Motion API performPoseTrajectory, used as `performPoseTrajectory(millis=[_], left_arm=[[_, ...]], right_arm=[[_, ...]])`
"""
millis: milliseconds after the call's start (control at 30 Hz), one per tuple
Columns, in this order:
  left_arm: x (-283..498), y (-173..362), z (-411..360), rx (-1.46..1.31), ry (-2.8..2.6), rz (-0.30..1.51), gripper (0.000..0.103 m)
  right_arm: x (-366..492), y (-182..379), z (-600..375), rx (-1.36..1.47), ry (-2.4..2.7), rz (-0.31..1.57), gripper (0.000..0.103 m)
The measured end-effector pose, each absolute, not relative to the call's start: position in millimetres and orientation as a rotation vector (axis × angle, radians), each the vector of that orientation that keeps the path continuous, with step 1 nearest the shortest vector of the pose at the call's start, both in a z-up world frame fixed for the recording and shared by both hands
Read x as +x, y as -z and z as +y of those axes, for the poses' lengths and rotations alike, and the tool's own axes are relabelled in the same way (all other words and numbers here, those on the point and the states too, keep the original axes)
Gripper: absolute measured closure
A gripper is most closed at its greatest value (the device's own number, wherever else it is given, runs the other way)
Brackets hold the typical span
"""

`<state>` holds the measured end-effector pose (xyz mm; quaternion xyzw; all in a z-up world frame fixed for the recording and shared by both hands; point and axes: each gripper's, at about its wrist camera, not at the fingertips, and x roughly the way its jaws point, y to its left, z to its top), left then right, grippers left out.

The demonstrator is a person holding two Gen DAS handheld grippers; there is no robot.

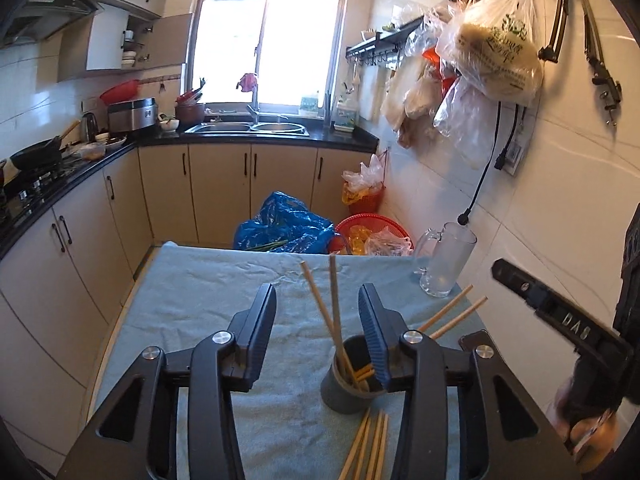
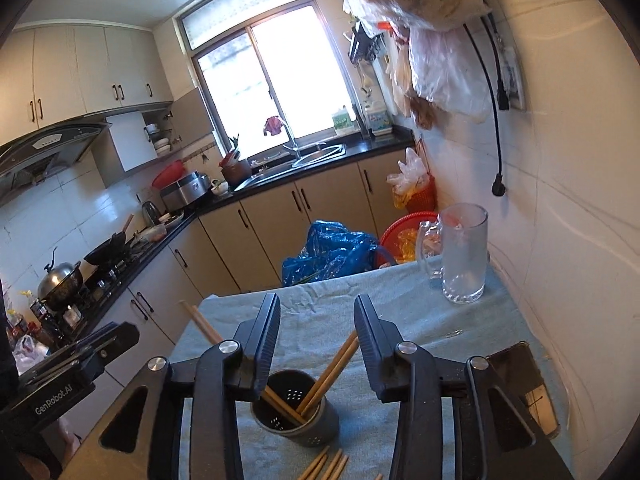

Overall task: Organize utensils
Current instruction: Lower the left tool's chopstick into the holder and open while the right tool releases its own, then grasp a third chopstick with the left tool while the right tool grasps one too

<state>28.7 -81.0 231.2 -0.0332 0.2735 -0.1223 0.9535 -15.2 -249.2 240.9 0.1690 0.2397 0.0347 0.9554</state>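
In a narrow kitchen, we hold two grippers over a table draped in a pale blue cloth (image 1: pixel 208 280). At its far right corner, by the tiled wall, stands a clear glass mug (image 2: pixel 464 256), well apart from the work. Nearer us sits the dark cylindrical holder (image 2: pixel 294 410), upright, with chopsticks leaning out of it in two pairs: one pair (image 1: pixel 324 308) tilts away to the left, the other (image 2: pixel 332 368) to the right. Our left gripper (image 1: pixel 318 332) hangs above and just behind the holder, jaws partly open, with the left-leaning sticks rising through the gap; we see no pad pressing on them. Our right gripper (image 2: pixel 318 340) likewise stands partly open and grips nothing, the holder directly below the gap and the right-leaning sticks passing close by its right finger. A loose bundle of chopsticks (image 1: pixel 368 446) lies flat on the cloth just in front of the holder, nearest us.
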Motion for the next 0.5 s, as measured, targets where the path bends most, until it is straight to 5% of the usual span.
performPoseTrajectory(millis=[233,500], left_arm=[[-30,-229,-43,-0.091,0.244,0.536,0.055],[-70,-164,-36,-0.014,0.284,0.679,0.054]], right_arm=[[-69,-268,-252,0.269,-0.043,0.466,0.044],[-132,-258,-272,0.178,0.021,0.572,0.031]])
